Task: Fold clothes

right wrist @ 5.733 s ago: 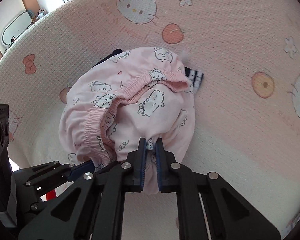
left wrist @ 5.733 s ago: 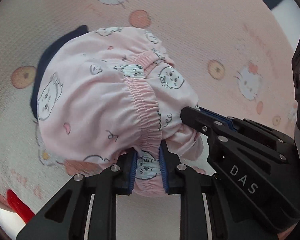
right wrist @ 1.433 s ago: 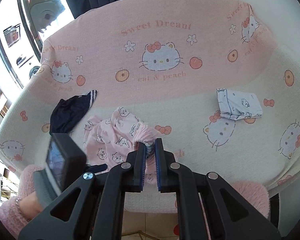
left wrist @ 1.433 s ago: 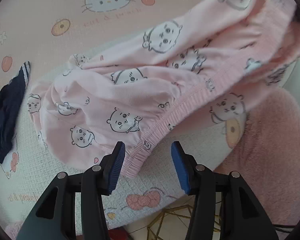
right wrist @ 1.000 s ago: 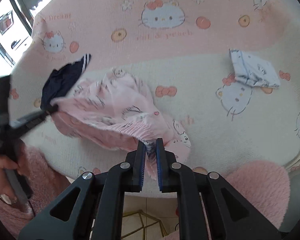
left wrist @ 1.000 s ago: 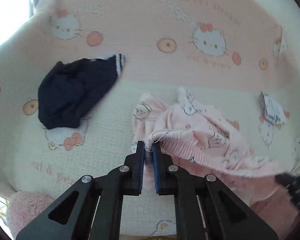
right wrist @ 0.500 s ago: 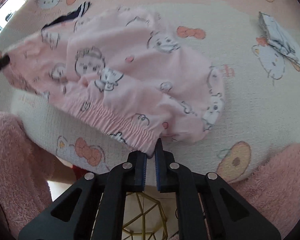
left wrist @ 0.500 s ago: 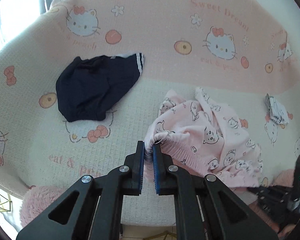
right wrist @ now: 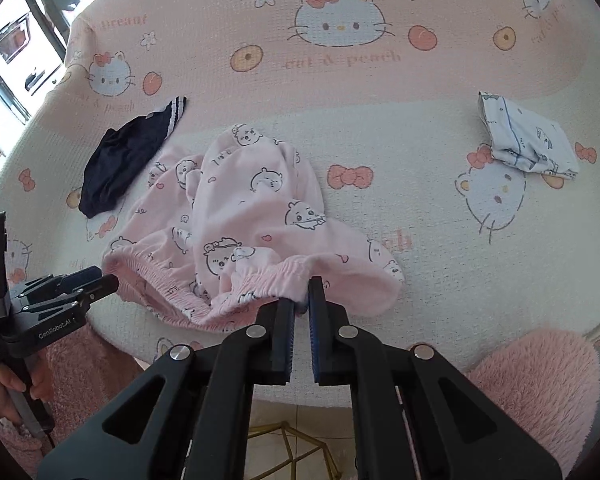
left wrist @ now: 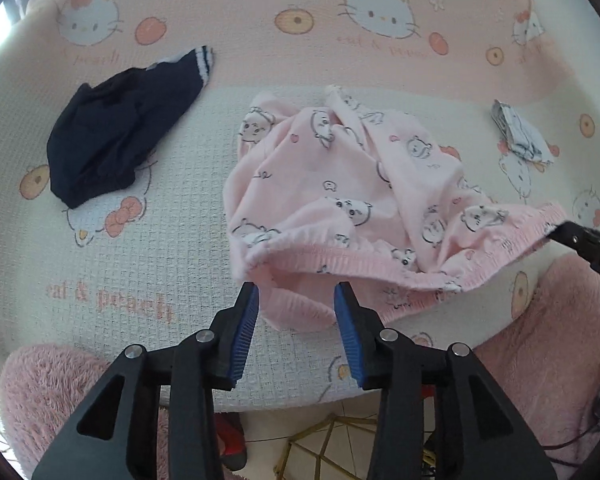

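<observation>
Where "eat & peach" marks the cover (left wrist: 112, 300), pink shorts (left wrist: 340, 184) lie

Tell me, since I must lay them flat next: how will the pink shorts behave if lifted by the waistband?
The pink shorts look thin and rumpled, so they will probably hang limp. The elastic waistband is gathered and may bunch unless stretched. The right gripper pinches one corner only, so the rest likely sags.
</observation>
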`<control>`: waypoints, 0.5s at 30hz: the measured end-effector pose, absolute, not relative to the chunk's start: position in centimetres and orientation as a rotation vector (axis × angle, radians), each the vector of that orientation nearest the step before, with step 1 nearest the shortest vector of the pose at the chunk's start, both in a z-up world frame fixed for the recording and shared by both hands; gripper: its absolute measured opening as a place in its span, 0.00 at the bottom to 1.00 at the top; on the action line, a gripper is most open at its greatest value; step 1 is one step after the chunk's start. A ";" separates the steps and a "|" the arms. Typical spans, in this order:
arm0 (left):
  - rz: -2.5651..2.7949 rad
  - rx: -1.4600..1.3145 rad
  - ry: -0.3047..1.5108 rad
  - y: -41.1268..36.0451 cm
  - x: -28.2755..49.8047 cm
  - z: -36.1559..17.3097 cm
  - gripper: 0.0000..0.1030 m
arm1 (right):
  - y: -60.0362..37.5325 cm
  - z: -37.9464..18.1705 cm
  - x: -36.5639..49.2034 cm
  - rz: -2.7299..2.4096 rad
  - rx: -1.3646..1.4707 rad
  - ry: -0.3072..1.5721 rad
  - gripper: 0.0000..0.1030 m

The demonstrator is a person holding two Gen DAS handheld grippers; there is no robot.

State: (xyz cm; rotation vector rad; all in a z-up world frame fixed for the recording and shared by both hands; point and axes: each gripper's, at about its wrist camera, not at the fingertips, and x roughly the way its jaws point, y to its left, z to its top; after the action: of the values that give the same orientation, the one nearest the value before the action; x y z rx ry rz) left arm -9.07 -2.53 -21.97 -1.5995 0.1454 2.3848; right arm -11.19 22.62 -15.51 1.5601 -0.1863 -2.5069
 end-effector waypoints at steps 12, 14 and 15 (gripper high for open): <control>2.414 -1.776 0.326 -1.0 -11.7 -28.5 0.41 | 24.5 -17.1 -11.4 -2.483 1.606 -0.295 0.06; 2.480 -1.769 0.312 -0.9 -11.2 -28.5 0.42 | 24.9 -18.3 -11.5 -2.468 1.649 -0.305 0.06; 2.506 -1.766 0.282 -0.9 -10.9 -28.6 0.36 | 24.8 -19.0 -11.7 -2.459 1.680 -0.295 0.06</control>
State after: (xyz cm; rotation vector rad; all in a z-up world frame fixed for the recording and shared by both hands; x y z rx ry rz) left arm -10.87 -0.93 -28.61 -1.7661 0.2820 2.5059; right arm -11.67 24.78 -19.05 1.6795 -0.2953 -2.4592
